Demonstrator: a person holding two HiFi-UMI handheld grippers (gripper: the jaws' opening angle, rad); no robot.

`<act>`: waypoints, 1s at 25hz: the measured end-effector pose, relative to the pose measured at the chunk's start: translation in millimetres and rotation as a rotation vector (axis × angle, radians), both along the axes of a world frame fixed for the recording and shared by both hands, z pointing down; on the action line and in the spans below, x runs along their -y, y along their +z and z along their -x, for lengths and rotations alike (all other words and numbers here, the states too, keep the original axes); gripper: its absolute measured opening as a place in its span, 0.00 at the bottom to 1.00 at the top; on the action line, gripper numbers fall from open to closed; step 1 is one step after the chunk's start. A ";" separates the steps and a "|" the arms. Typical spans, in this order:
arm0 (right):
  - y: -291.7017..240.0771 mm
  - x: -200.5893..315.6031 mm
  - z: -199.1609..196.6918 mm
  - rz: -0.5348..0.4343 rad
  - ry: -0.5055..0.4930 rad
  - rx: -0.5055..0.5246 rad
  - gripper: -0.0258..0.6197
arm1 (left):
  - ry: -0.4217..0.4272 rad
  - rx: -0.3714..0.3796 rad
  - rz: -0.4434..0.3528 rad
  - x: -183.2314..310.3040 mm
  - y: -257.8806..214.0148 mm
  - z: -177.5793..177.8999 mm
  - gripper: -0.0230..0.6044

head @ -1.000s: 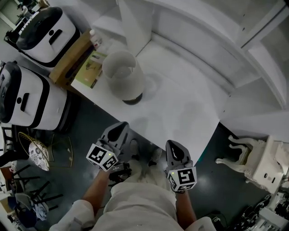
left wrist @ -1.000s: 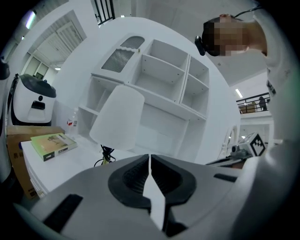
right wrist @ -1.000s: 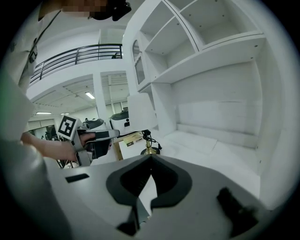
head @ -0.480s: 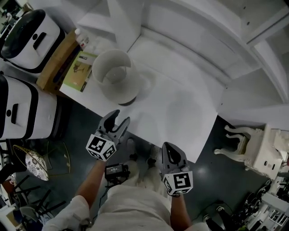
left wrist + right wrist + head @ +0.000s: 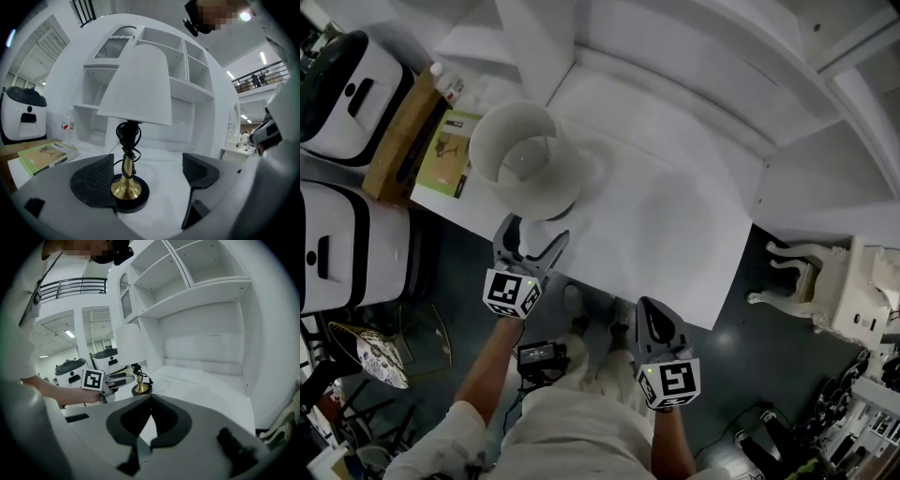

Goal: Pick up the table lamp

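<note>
The left gripper [image 5: 532, 242], left of middle, has just been opening its fingers wide. The table lamp [image 5: 126, 186] is showing between them, not squeezed. The right gripper [image 5: 653, 314] is resting with fingers together, empty.

Head view sits high up and stares almost straight down on the white tabletop [image 5: 675, 216], so you see the table lamp [image 5: 525, 159] from the top. Left gripper view is low at the table edge, right up close to the lamp's base (facing the shelving [image 5: 187, 61]). Right gripper view looks across from further back. All three catch the lamp.
</note>
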State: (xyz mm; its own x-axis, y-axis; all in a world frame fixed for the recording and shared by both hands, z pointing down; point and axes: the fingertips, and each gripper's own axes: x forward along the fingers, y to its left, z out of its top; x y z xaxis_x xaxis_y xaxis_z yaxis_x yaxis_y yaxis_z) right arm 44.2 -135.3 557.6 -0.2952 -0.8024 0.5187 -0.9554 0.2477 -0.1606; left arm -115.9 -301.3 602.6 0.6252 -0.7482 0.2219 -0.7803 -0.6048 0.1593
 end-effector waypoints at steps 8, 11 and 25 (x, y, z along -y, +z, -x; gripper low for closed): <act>6.5 4.0 -2.5 0.014 0.012 -0.007 0.06 | -0.026 0.058 -0.039 36.5 20.1 4.3 0.83; 9.0 4.5 -3.2 0.017 0.016 -0.008 0.06 | -0.024 0.059 -0.054 50.9 24.5 0.9 0.83; 16.0 -1.7 -26.5 0.047 0.049 -0.024 0.06 | -0.032 0.064 -0.068 108.0 40.0 -28.0 0.83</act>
